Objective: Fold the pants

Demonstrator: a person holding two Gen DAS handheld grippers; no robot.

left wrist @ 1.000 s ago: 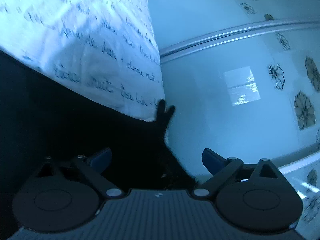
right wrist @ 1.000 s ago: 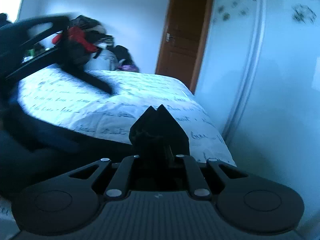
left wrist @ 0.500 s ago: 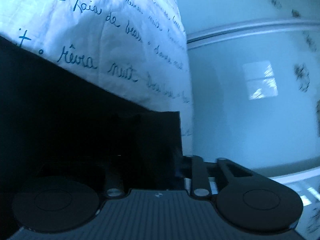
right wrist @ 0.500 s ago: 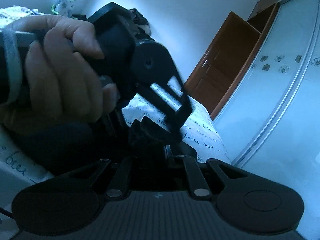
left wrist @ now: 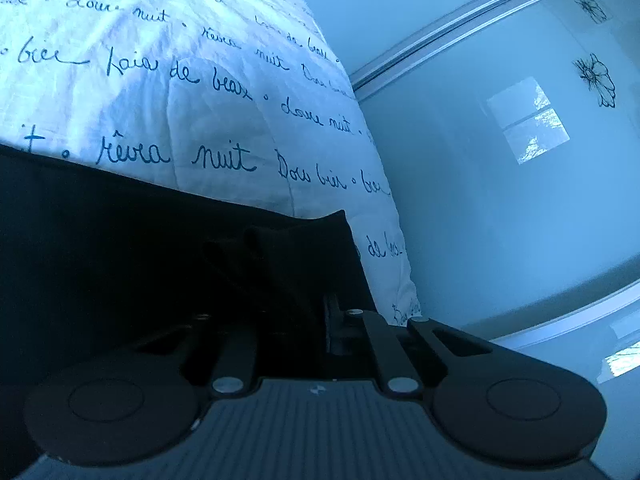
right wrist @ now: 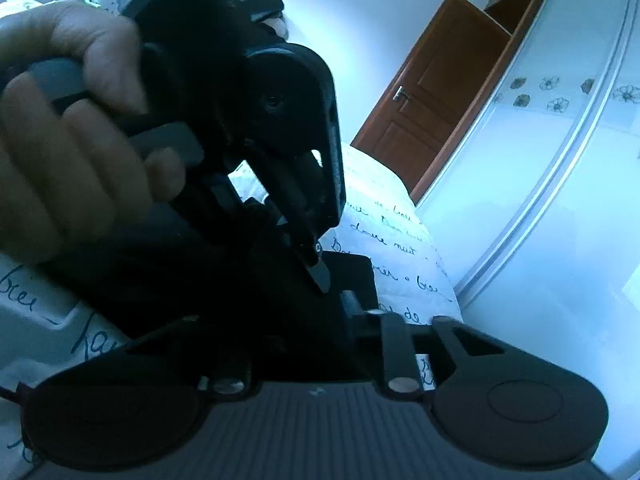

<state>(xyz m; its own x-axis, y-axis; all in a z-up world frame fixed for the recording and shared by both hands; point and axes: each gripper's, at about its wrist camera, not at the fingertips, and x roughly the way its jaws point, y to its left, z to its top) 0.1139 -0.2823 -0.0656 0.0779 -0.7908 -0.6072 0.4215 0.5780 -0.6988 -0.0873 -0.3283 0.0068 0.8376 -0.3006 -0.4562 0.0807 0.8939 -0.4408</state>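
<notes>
Black pants [left wrist: 120, 240] lie across the near part of a white bed cover [left wrist: 180, 80] printed with script. My left gripper [left wrist: 304, 280] is shut on a raised corner of the pants, its fingers buried in the dark cloth. In the right wrist view the same left gripper [right wrist: 316, 268] comes down from the upper left, held by a hand [right wrist: 60, 152], and pinches the pants [right wrist: 352, 276] just ahead of my right gripper [right wrist: 308, 308]. The right jaws are opening slightly, with black cloth still between them; only the right finger [right wrist: 348, 300] shows.
Pale sliding wardrobe doors [left wrist: 500, 200] with flower prints run along the right of the bed, close to its edge. A brown wooden door [right wrist: 432, 92] stands at the far end. The bed cover [right wrist: 384, 240] extends toward it.
The left gripper went from wide open to shut on the pants corner. In the right wrist view the hand and left gripper came in close over the right gripper, and the view rolled.
</notes>
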